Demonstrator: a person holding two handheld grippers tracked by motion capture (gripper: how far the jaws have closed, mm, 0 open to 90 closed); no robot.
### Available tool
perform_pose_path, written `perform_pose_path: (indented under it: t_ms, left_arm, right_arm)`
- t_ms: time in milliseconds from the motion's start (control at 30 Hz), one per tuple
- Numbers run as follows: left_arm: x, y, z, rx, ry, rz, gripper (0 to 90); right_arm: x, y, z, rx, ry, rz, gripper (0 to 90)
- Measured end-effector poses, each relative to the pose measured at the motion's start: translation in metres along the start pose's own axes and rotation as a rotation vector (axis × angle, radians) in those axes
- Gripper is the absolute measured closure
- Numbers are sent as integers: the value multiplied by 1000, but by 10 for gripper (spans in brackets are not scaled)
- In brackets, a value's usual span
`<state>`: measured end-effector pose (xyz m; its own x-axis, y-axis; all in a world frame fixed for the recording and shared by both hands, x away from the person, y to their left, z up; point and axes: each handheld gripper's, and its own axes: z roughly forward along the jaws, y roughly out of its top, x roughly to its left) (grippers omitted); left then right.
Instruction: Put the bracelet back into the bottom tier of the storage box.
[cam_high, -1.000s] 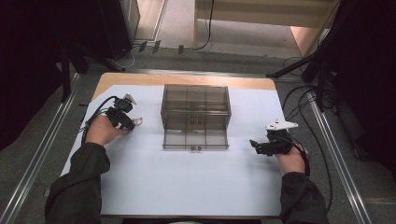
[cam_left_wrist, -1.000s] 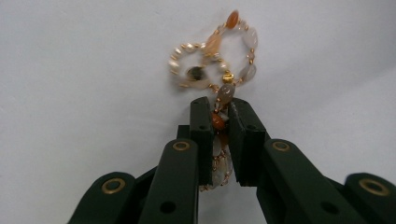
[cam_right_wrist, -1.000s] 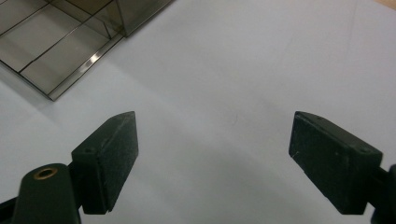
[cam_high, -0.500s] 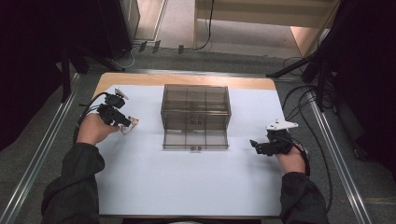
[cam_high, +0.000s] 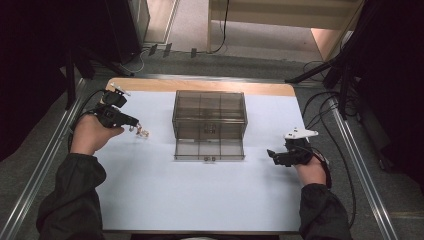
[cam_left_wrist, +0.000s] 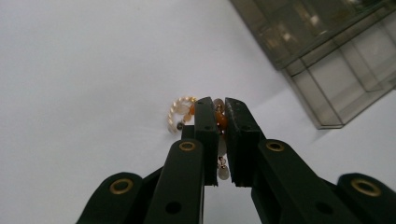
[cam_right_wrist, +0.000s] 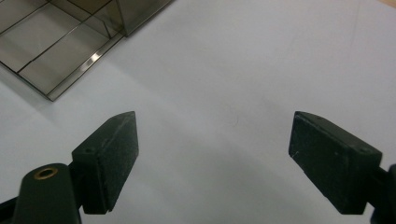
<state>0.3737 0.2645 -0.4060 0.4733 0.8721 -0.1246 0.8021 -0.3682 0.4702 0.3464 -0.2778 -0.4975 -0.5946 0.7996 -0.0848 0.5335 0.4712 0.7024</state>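
1. High view: a smoky transparent plastic organiser box with divided compartments (cam_high: 210, 117) stands at the centre of the frame on a white table surface (cam_high: 200, 200), with one drawer tray pulled out toward the bottom of the frame.
2. At the left of that frame, the person's left hand (cam_high: 90, 134) holds the black left gripper (cam_high: 134, 123), and a small beaded bracelet of pearl-white and orange beads (cam_high: 142, 132) hangs at its tip, left of the box and well apart from it.
3. Left gripper view: the two black jaws stand nearly together at the middle of the frame, pinching the bracelet (cam_left_wrist: 219, 122); a loop of pale beads curls out at their left, and more beads hang between them below.
4. The box corner (cam_left_wrist: 322, 56) fills the upper right of that frame.
5. Right gripper view: the black right gripper (cam_right_wrist: 212, 140) stands wide apart with only table between its jaws; the pulled-out tray sits upper left.
6. In the high view this gripper (cam_high: 272, 156) lies lower right of the box.
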Motion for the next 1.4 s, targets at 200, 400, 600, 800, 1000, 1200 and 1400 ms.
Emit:
perform_pose_path:
  t_ms: [200,400,600,800,1000,1200,1400]
  left_arm:
    - [-10,1,-18,-53,11,21,861]
    - [-20,0,-44,-121,-8,46,861]
    - [-27,-2,-59,-154,-55,61,861]
    - [-33,-2,-61,-161,-88,77,860]
    - [-39,0,-63,-179,-110,97,860]
    - [-46,2,-61,-204,-154,126,860]
    - [-55,6,-58,-206,-174,145,860]
  right_arm:
    - [1,2,2,-3,8,-11,168]
    - [2,4,5,0,13,-14,169]
    - [2,5,5,-2,14,-14,169]
    - [1,6,5,-6,13,-16,169]
    - [2,7,6,-5,15,-19,169]
    - [2,7,7,-5,16,-19,170]
    - [2,7,7,-4,16,-20,170]
